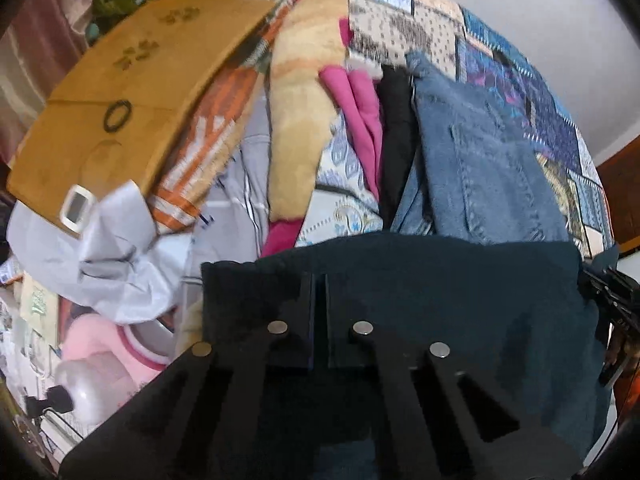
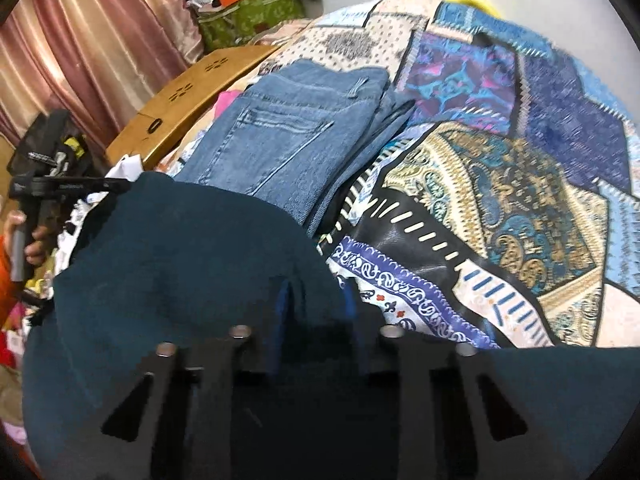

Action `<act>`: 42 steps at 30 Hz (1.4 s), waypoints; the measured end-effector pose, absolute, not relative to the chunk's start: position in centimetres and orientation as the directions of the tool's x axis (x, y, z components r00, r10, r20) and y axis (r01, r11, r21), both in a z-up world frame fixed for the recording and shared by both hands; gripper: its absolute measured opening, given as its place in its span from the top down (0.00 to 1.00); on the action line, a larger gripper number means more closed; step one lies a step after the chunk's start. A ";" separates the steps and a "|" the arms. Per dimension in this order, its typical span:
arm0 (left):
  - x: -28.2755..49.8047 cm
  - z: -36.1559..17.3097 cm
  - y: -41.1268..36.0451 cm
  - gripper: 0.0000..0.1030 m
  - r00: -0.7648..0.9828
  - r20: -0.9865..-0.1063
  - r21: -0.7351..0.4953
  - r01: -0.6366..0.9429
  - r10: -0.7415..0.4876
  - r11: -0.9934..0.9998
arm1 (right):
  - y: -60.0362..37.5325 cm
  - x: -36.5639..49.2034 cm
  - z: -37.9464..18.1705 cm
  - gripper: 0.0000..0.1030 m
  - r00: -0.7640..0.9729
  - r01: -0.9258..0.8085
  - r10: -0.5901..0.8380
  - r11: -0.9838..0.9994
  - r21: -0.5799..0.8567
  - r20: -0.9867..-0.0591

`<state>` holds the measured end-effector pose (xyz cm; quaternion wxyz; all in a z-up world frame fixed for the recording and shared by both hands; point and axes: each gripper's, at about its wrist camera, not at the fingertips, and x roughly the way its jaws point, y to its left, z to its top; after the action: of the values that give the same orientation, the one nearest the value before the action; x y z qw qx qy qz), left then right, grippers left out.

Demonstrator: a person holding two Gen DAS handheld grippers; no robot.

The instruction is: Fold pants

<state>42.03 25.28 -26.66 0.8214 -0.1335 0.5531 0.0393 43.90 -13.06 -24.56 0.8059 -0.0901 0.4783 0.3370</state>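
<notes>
1. The dark pants (image 1: pixel 440 280) run off the bottom edge in both wrist views; their lower part is hidden behind the gripper bodies.
2. The right gripper's (image 2: pixel 316 300) fingertips are sunk in a fold of the pants, so the pads cannot be seen.
3. The jeans (image 2: pixel 288 136) are partly covered by the pants at their near end.
4. The clutter (image 1: pixel 100 360) at the left edge is blurred beyond telling.
5. The quilt (image 2: pixel 520 160) is cut off at the right edge.
</notes>
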 end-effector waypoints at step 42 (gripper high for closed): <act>42.5 -27.5 30.4 0.87 0.387 -0.917 -0.232 -0.326 -0.094 0.917 | -12.5 44.4 -25.6 0.72 0.150 -0.619 0.441 0.740 0.264 -0.885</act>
<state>42.51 30.44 -27.54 0.8105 -0.1912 0.5491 0.0714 44.43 -12.50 -25.62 0.7540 -0.0808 0.5491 0.3514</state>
